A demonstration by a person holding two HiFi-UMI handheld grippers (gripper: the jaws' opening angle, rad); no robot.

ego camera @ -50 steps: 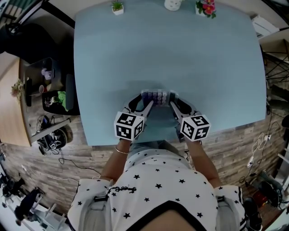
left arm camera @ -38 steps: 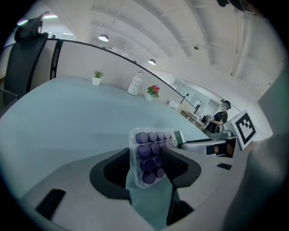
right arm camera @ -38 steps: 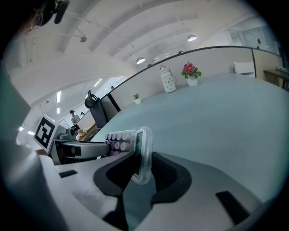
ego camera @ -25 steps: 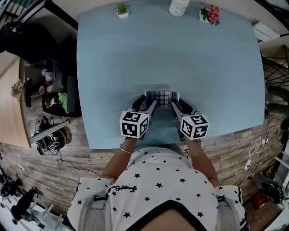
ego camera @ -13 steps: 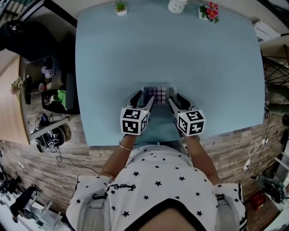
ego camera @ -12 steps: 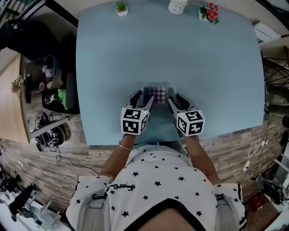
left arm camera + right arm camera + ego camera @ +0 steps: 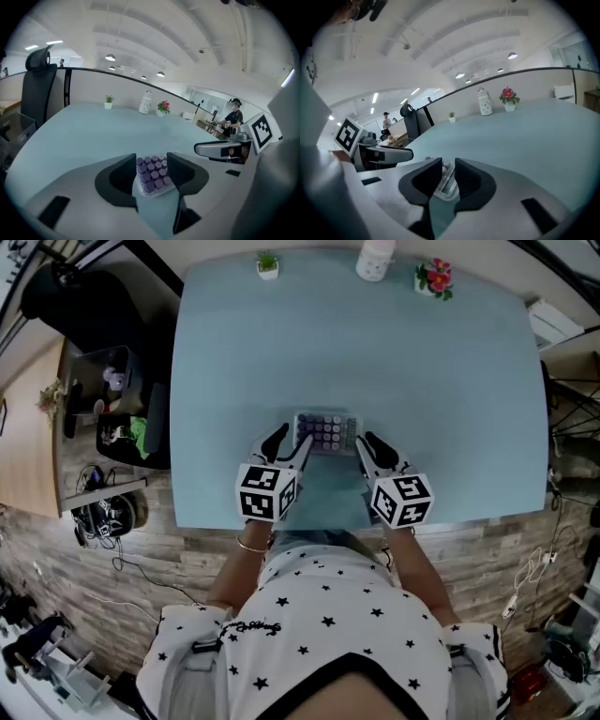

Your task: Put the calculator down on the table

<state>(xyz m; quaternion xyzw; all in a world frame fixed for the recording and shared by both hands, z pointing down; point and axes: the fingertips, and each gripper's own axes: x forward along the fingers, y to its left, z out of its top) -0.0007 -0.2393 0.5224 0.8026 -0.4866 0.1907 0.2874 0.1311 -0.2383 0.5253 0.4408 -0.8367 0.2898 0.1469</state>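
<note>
The calculator [image 7: 325, 432], pale with purple keys, lies flat on the light blue table [image 7: 375, 352] near its front edge. My left gripper [image 7: 291, 439] hovers at its left end and my right gripper [image 7: 368, 442] at its right end. In the left gripper view the keys [image 7: 152, 174] show through the gap of the open left gripper [image 7: 152, 161], and the pads stand clear of them. In the right gripper view the calculator's end [image 7: 446, 180] shows in the narrower gap of the right gripper [image 7: 448, 166]. Its jaws are closing, and the pads do not press on it.
A small potted plant [image 7: 268, 264], a white jar [image 7: 375, 259] and a pot of pink flowers [image 7: 433, 277] stand along the table's far edge. A black office chair [image 7: 66, 296] and floor clutter [image 7: 117, 427] sit left of the table.
Both grippers have risen a little above the calculator, which stays flat on the table. The head camera has shifted slightly.
</note>
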